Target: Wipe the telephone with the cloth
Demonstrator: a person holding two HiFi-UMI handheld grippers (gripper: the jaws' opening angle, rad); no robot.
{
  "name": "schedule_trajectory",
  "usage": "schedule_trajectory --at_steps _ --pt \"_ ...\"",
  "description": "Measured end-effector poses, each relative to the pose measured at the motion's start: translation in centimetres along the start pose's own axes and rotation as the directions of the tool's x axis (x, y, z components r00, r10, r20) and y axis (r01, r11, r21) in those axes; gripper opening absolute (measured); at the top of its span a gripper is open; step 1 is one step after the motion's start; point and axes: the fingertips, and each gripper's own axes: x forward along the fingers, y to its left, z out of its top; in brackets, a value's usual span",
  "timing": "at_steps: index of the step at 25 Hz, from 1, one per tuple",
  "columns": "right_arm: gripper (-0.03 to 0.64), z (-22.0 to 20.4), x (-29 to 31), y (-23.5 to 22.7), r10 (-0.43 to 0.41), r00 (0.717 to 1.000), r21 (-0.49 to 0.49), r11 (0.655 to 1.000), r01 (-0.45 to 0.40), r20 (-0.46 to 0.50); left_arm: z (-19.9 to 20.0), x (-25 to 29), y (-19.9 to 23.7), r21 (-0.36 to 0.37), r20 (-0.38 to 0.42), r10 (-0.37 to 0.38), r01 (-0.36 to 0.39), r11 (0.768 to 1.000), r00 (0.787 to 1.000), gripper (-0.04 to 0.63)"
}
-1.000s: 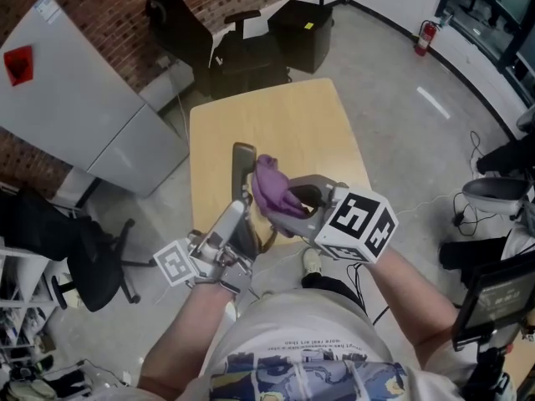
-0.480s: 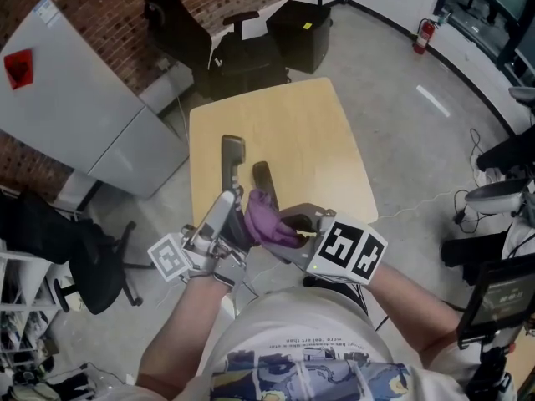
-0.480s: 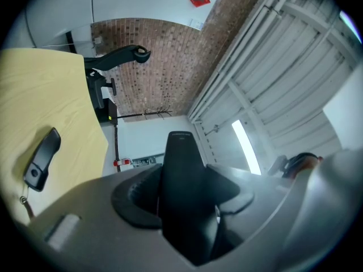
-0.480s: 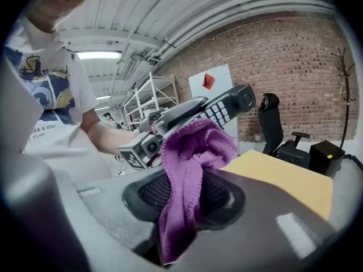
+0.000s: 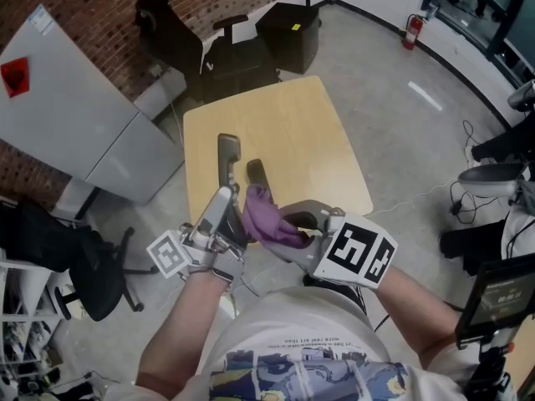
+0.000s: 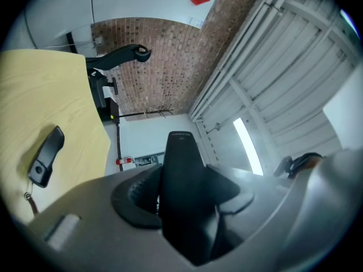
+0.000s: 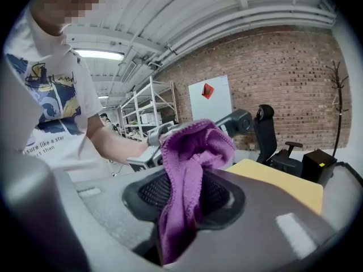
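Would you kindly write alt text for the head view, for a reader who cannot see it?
From above, the right gripper clamps a purple cloth beside a black telephone held in the left gripper, over a wooden table where a black handset lies.

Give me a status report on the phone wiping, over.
Left gripper shut on black handset. Right gripper shut on purple cloth, close beside handset. Nothing seen between them.

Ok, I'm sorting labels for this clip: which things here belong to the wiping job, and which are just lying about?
In the job: purple cloth, held by the right gripper; black phone piece, held by the left gripper; handset on the table.
Lying about: office chair, black box, fire extinguisher.
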Motion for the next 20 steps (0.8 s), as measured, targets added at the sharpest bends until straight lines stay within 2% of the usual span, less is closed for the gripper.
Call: schedule_trajectory --at_steps 7,13,20 --pt "0.112 1.6 1.9 2.5 0.041 0.999 -0.041 0.998 -0.04 0.002 0.3 -1.2 0.8 -0.028 0.005 0.028 -0.028 0.999 1.0 0.257" --pt "0.112 -0.2 3.2 4.3 0.059 0.998 -0.004 0.998 -0.059 -0.026 0.2 -2.6 1.5 -0.054 0.009 0.037 -0.036 0.998 0.999 0.258" --pt "0.112 -2.8 2.6 5.4 0.056 0.996 0.035 0.998 -0.054 -0.066 -0.6 -2.5 0.8 -0.071 0.018 0.003 -0.002 0.998 1.0 0.256"
